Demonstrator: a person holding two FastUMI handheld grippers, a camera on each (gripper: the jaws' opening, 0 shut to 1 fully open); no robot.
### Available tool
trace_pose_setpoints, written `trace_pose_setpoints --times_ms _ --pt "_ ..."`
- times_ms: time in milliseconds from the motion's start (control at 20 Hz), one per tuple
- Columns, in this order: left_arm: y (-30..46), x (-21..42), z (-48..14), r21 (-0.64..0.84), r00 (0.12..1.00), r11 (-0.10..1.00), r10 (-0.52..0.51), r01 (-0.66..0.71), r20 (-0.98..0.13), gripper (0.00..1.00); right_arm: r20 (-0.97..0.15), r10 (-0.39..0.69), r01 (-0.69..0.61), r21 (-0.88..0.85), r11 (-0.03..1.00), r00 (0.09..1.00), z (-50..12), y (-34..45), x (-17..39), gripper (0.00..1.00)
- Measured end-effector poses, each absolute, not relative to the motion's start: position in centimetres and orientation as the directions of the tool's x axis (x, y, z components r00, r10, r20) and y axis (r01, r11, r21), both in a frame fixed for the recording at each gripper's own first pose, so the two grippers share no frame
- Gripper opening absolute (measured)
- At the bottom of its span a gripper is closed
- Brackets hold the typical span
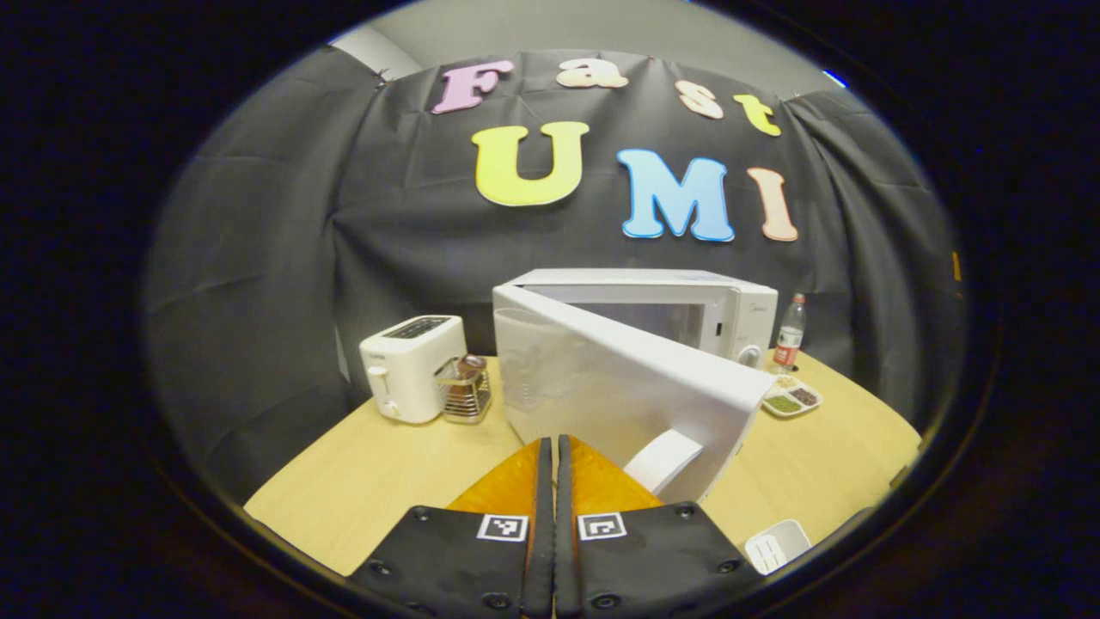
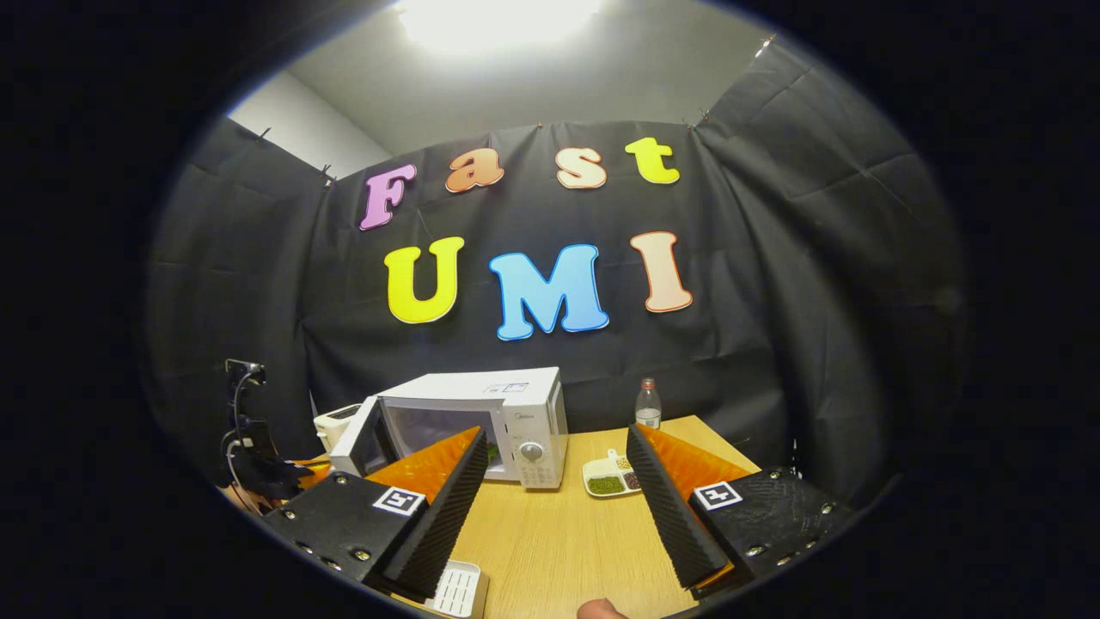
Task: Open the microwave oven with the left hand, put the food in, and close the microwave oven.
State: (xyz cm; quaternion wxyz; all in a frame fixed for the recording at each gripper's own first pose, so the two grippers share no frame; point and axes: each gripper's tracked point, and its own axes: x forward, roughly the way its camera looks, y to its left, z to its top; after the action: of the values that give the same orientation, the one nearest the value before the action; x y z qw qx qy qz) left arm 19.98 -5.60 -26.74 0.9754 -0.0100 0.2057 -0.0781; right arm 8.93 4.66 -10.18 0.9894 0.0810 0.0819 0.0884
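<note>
Microwave oven (image 1: 653,318) door ajar on wooden table (image 2: 550,533), left tool (image 1: 554,456) closed, right tool (image 2: 550,499) spread.

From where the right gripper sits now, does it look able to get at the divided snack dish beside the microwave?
Probably yes. The right gripper is open and bare table lies between its fingers and the snack dish, right of the microwave.

Microwave (image 1: 687,314): smooth white casing, plastic-looking, slight gloss. Table (image 1: 387,481): pale wood-grain top, matt. Toaster (image 1: 412,365): glossy white plastic. Rack (image 1: 464,391) beside it: shiny wire metal. Bottle (image 1: 789,335): clear plastic.
</note>
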Motion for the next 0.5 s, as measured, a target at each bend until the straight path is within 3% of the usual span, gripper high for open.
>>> trace_pose_setpoints --times_ms 500 --pt "-14.6 25.8 -26.8 -0.103 0.844 0.922 -0.384 0.374 -0.374 0.07 -0.159 0.149 -0.129 0.129 0.983 0.976 -10.6 6.5 13.1 0.98"
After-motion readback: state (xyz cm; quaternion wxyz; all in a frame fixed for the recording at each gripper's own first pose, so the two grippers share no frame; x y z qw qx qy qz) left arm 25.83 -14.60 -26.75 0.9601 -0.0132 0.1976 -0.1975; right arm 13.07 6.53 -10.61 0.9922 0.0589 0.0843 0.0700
